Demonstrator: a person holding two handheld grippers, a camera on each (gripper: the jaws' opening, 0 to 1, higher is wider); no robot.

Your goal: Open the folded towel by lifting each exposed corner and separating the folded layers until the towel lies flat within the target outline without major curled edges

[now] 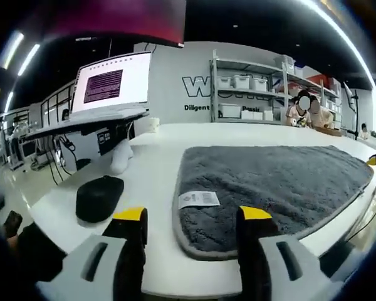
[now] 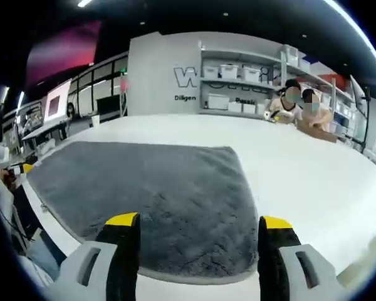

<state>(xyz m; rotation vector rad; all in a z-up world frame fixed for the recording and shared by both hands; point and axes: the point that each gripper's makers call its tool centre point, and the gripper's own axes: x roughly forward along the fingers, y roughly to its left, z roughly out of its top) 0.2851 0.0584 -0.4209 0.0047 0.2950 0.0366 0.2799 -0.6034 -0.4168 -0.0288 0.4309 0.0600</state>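
**Grey towel spread on the white table**

We see the grey towel lying open and flat on the white table, a white label at its near edge. Our left hand-held gripper hovers at that edge with jaws spread, holding nothing. Our right hand-held gripper is likewise spread and empty above the towel's other end. A black cap-like object sits beside the towel, apart from it

A: My left gripper view sits low at the table edge, near the towel, facing the shelves at 12.

B: Mine looks likewise from the other corner; the 2 views share towel and shelves.
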